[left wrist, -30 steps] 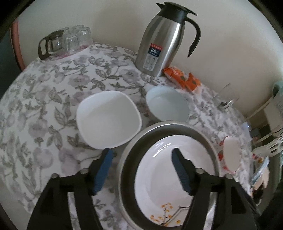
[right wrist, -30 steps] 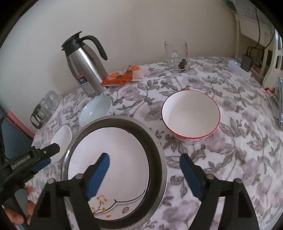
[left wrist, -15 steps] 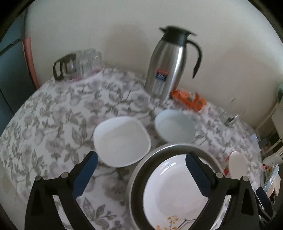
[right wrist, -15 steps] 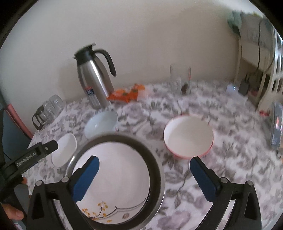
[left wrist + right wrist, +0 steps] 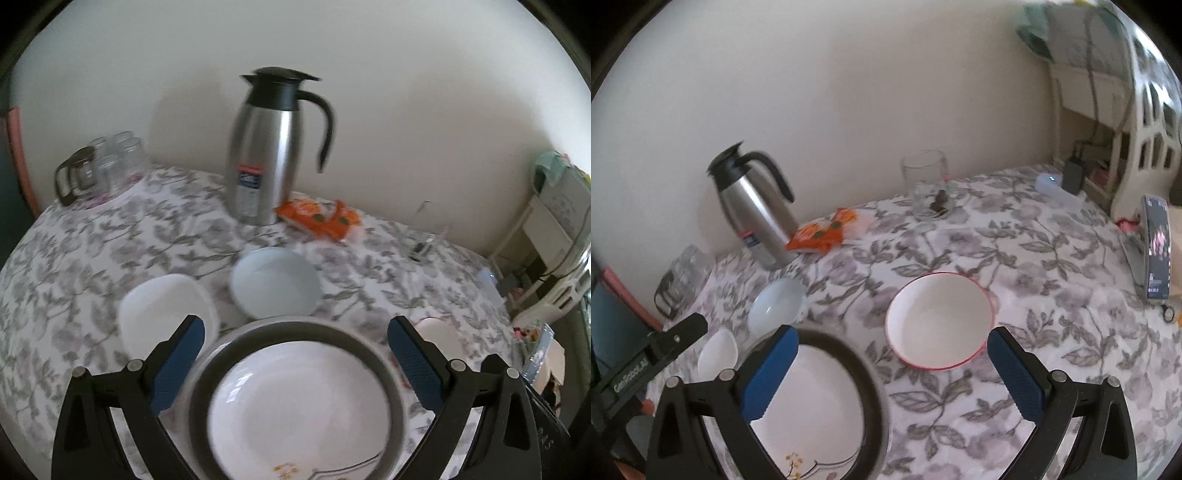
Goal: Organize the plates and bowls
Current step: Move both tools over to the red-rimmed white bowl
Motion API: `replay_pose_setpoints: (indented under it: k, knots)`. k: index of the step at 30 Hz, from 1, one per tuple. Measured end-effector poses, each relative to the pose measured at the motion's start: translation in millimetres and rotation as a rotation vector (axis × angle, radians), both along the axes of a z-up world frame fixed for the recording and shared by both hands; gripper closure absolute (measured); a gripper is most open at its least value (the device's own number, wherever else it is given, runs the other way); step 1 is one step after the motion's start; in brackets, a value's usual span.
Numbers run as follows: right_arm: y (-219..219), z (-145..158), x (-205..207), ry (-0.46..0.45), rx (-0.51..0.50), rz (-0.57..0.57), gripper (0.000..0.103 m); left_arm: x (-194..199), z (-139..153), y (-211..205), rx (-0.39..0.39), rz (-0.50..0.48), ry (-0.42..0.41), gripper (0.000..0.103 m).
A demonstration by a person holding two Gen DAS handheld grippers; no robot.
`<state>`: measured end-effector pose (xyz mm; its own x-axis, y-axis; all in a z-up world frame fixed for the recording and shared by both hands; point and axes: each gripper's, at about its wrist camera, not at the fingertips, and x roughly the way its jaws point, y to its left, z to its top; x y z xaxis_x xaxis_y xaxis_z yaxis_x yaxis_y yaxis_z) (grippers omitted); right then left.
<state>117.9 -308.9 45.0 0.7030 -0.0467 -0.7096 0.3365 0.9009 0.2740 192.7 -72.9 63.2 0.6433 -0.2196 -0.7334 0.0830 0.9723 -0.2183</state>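
The left hand-held gripper point(image 5: 295, 363) is spread wide and nothing is pinched by it. A square white dish point(image 5: 166, 314) is seen just past its left finger. A pale blue bowl point(image 5: 275, 282) sits ahead of it on the worktop point(image 5: 74, 258). A white plate point(image 5: 299, 410) in a metal pan point(image 5: 397, 387) lies below, between the fingers. The right hand-held gripper point(image 5: 892, 373) is spread wide too, with nothing held. A red-rimmed bowl point(image 5: 938, 321) rests just ahead between its fingers.
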Motion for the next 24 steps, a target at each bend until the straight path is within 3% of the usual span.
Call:
replay_pose_setpoints:
  k: [7, 11, 14, 17, 24]
  knots:
    - [-49, -12, 4, -0.002, 0.035, -0.065, 0.000, 9, -12, -53, -0.070, -0.160, 0.013, 0.004]
    - [-72, -21, 5, 0.000, 0.056, -0.104, 0.002, 12, -23, -83, -0.060, -0.236, 0.026, 0.006]
    - [-89, -34, 8, 0.022, 0.075, -0.133, 0.010, 18, -39, -100, -0.052, -0.263, 0.066, 0.022]
    - [-95, -45, 13, 0.039, 0.082, -0.129, 0.020, 22, -51, -114, -0.068, -0.291, 0.105, 0.025]
    - [-102, -76, 21, 0.101, 0.158, -0.119, 0.038, 25, -77, -146, -0.019, -0.334, 0.163, 0.042]
